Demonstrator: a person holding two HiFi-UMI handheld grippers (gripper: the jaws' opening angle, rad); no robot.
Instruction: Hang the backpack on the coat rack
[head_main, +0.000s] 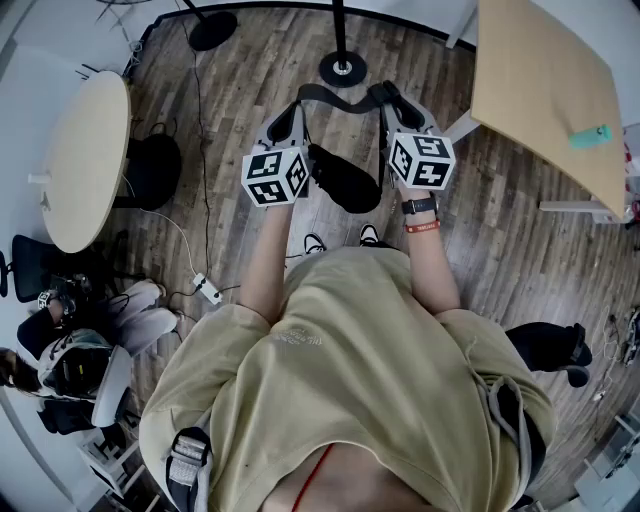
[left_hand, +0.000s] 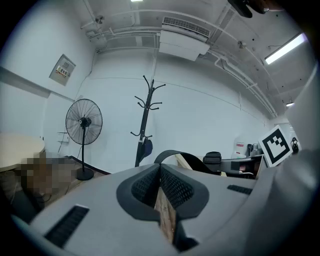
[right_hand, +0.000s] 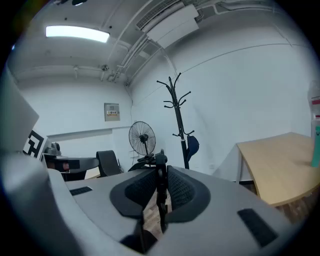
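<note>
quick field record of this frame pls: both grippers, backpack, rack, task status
left gripper: shut on strap, at its left end
right gripper: shut on strap, at its right end
strap: spans the gap between the two grippers
backpack: black, hangs below the strap, between the grippers
coat rack: upright, ahead of both grippers, apart from the backpack; upper hooks bare, a dark blue item hangs low on it
fan: stands left of the rack
status: backpack lifted, not yet on the rack
</note>
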